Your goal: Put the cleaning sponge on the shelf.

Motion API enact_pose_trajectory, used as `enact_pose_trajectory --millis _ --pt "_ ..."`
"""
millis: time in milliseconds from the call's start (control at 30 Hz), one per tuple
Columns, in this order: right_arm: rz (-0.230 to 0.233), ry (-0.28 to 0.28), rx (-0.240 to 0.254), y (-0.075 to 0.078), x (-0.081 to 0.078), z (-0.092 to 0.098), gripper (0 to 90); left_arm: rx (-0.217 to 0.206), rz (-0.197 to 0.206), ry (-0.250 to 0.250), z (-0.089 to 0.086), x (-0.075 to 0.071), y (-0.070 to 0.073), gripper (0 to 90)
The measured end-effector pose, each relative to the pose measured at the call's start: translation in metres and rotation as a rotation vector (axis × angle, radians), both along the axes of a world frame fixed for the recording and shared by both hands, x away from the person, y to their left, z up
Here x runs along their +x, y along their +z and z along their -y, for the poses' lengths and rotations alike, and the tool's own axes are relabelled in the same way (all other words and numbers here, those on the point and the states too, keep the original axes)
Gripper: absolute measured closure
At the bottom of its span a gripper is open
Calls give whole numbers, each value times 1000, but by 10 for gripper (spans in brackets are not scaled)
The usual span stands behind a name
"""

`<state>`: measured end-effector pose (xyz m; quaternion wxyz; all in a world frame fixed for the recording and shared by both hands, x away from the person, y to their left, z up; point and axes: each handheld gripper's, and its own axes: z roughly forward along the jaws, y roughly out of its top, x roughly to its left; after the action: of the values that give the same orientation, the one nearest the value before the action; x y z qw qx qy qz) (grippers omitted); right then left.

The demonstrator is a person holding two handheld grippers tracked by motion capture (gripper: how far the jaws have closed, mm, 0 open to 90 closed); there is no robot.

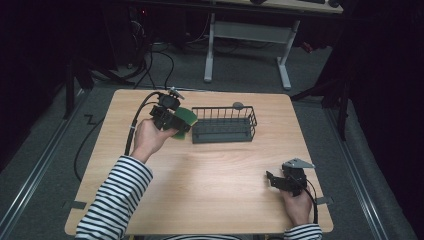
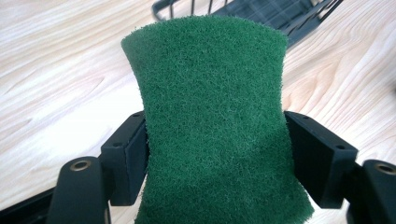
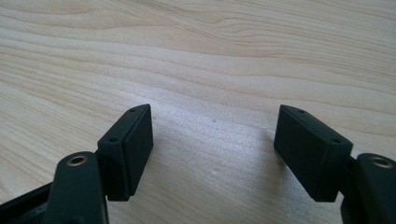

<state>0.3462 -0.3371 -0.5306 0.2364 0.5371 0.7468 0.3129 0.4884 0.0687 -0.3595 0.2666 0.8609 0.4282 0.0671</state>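
A green scouring sponge (image 2: 210, 121) is squeezed between the jaws of my left gripper (image 2: 217, 154), its sides pinched in at the pads. In the high view the left gripper (image 1: 181, 122) holds the sponge (image 1: 187, 117) above the table, just left of the black wire basket (image 1: 224, 124). The basket's corner (image 2: 261, 14) lies beyond the sponge in the left gripper view. My right gripper (image 1: 272, 180) rests near the table's front right, and its jaws (image 3: 215, 149) stand wide apart over bare wood with nothing between them.
The wooden table (image 1: 210, 190) carries the basket near its far middle. A small grey round object (image 1: 238, 105) sits behind the basket's far rim. Cables trail from the left gripper off the table's left side. A white desk frame (image 1: 250, 45) stands on the floor beyond.
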Motion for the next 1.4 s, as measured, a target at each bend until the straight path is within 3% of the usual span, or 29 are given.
enact_pose_trajectory --millis 300,500,667,867,967,1033,1167,1400 --pt "0 6 1 0 0 -1 282 -9 24 -2 27 19 17 284" --pt "0 9 0 0 0 -1 281 19 38 -14 52 31 19 283" --pt "-1 16 -2 0 0 -1 282 48 43 -22 72 44 11 283" --pt "-1 17 -1 0 0 -1 282 1 58 -10 87 56 4 284" --pt "-2 17 -2 0 0 -1 282 13 80 9 94 61 -2 283" --pt "-3 19 -2 0 0 -1 282 18 90 17 97 64 -6 283" --pt "-5 23 -2 0 0 -1 281 -7 71 48 103 74 -20 283" --pt "-3 28 -1 0 -1 -3 282 -2 76 53 108 78 -29 280"
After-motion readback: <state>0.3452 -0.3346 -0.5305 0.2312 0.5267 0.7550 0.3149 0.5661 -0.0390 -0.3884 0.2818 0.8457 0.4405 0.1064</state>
